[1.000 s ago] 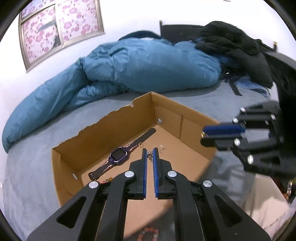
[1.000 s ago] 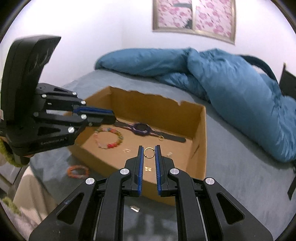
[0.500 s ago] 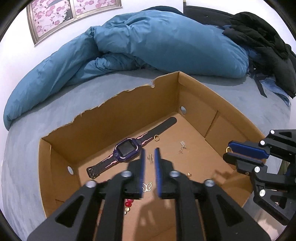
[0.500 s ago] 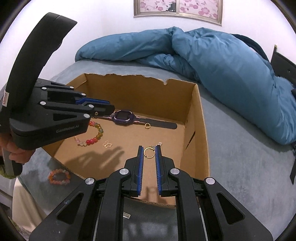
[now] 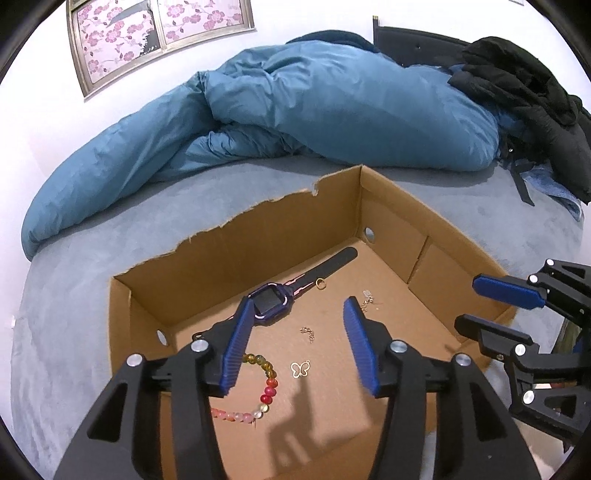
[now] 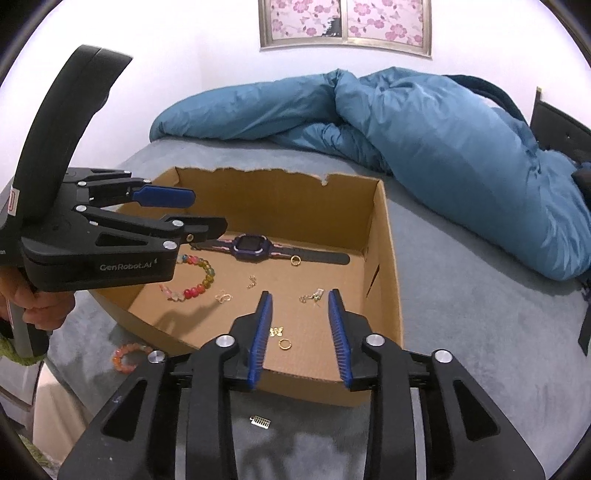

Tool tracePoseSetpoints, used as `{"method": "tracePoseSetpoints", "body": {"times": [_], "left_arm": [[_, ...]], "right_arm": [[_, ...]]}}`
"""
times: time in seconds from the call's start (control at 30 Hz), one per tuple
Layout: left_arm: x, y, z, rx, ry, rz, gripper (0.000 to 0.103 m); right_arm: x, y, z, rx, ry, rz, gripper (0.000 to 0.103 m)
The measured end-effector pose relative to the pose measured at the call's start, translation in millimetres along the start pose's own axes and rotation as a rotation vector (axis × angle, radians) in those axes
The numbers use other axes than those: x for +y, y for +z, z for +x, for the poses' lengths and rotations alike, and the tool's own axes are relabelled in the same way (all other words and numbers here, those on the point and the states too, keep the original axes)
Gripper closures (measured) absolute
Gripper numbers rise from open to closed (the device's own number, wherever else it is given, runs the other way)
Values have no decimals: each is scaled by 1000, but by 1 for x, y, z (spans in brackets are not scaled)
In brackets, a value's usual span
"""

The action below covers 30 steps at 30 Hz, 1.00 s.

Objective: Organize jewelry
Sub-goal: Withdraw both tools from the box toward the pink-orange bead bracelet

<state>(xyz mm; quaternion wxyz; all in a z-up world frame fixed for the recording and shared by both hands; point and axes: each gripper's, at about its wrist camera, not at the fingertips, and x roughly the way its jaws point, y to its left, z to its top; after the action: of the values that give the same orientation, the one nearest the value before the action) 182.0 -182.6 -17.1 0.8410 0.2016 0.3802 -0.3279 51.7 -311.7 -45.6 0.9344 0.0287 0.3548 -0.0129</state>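
Cardboard box (image 6: 384,236) — watch (image 6: 251,246), beads (image 6: 195,280) (rings (image 6: 284,344))

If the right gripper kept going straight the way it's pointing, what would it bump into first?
Probably the floor of the cardboard box, near the small gold ring lying below the right gripper. Its jaws are opening with nothing between them. Depth is hard to judge.

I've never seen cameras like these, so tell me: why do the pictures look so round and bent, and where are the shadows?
Both views are fisheye: black corners, and the window frame bows. Left wrist view: the left gripper casts a dark shadow on the cardboard box floor. Right wrist view: evenly lit and sharp, soft shadow beside the beaded bracelet.
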Motion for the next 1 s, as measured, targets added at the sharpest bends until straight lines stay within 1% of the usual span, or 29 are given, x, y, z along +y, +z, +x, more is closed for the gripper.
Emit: {"method": "tracePoseSetpoints", "body": {"times": [0.07, 0.13, 0.3, 0.47, 0.63, 0.8, 1.0], "left_arm": [[0, -1, -9, -14, 0, -3, 52], [0, -4, -19, -27, 3, -5, 51], [2, -13, -47, -63, 0, -18, 48], [2, -26, -77, -101, -14, -22, 44], [-3, -46, -103, -120, -13, 5, 40], [-4, -64, -119, -126, -23, 3, 39], [-8, -84, -130, -127, -25, 15, 37]], "right_arm": [[-1, 0, -7, -17, 5, 6, 66], [0, 0, -15, -36, 8, 8, 60], [1, -2, -33, -75, 20, 10, 55], [5, -5, -51, -105, 40, 11, 53], [12, -9, -65, -124, 57, -4, 52], [22, -17, -76, -129, 91, -18, 51], [38, -26, -82, -119, 116, -55, 47]]}}
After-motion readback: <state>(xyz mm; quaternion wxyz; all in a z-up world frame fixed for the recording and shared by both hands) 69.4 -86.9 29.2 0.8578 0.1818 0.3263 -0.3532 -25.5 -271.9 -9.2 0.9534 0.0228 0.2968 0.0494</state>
